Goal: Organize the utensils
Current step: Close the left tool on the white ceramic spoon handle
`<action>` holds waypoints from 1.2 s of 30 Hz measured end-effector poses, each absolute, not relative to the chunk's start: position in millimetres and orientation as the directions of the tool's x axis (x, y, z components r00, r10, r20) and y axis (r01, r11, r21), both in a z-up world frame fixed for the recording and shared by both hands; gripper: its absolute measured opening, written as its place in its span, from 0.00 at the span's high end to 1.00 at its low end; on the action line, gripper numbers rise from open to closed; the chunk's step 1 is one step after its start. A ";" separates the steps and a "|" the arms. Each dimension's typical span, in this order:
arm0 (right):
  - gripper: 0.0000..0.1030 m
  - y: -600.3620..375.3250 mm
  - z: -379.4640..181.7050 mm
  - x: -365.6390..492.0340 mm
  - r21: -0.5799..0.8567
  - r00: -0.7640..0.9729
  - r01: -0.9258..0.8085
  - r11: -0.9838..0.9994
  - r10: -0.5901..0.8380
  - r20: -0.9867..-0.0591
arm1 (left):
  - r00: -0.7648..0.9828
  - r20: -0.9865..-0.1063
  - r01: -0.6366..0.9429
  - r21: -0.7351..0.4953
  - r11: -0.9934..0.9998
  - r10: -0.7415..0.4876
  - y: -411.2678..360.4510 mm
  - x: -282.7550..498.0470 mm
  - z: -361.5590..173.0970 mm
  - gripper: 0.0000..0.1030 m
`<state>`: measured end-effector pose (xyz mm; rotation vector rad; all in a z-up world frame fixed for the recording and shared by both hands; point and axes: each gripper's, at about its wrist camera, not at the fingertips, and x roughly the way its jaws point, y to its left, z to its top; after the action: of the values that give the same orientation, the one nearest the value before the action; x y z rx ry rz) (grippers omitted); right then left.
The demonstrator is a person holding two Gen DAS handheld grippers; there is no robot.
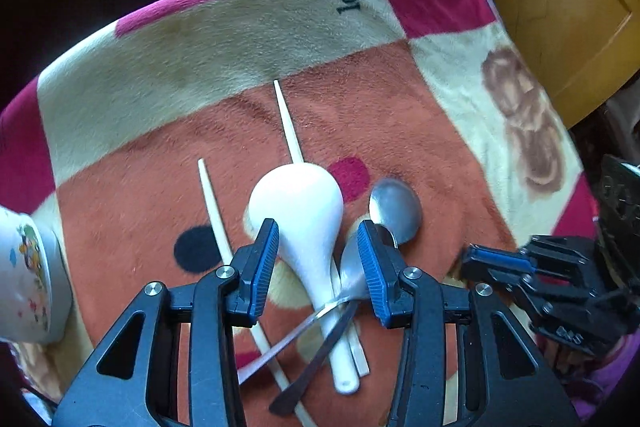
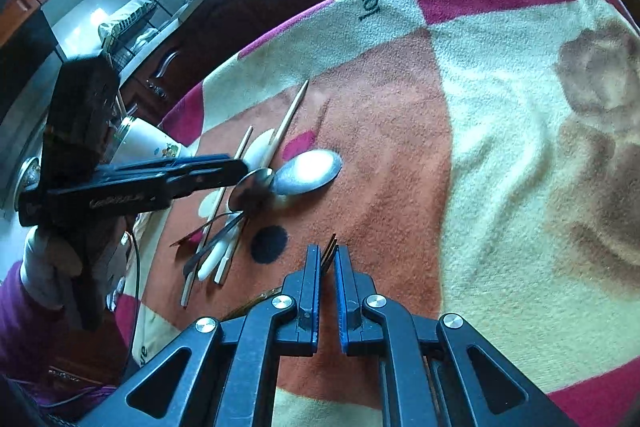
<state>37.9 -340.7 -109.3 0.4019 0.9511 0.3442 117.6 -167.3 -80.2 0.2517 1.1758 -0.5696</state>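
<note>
blanket (image 1: 160,75) under both; dark sticks (image 2: 329,254) only in right-wrist view

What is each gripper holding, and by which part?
Right gripper pinches dark thin sticks near one end. Left gripper is open, holding nothing, over the white spoon.

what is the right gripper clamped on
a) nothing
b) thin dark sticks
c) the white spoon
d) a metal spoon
b: in the right wrist view the right gripper has its jaws nearly together on thin dark sticks, whose ends poke out past the pads, while the white spoon and metal spoons lie on the blanket.
</note>
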 end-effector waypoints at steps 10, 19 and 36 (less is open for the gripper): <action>0.90 -341.4 -111.5 39.7 0.517 0.529 -0.122 0.847 0.497 -0.688 | 0.310 -0.937 0.516 0.023 0.856 -0.162 -180.1 129.0 -96.1 0.48; 0.96 -332.8 -101.2 35.8 0.520 0.570 -0.162 0.839 0.510 -0.645 | 0.246 -0.884 0.459 -0.255 0.851 -0.398 -131.3 140.8 -82.1 0.71; 0.97 -300.2 -103.4 48.6 0.532 0.510 -0.217 0.819 0.559 -0.654 | 0.225 -0.840 0.308 -0.419 0.854 -0.494 -70.0 146.1 -86.9 0.88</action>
<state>48.6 -300.2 -103.4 0.4118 0.9257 0.4834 146.1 -70.0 -86.9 -0.1768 1.2250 -0.5569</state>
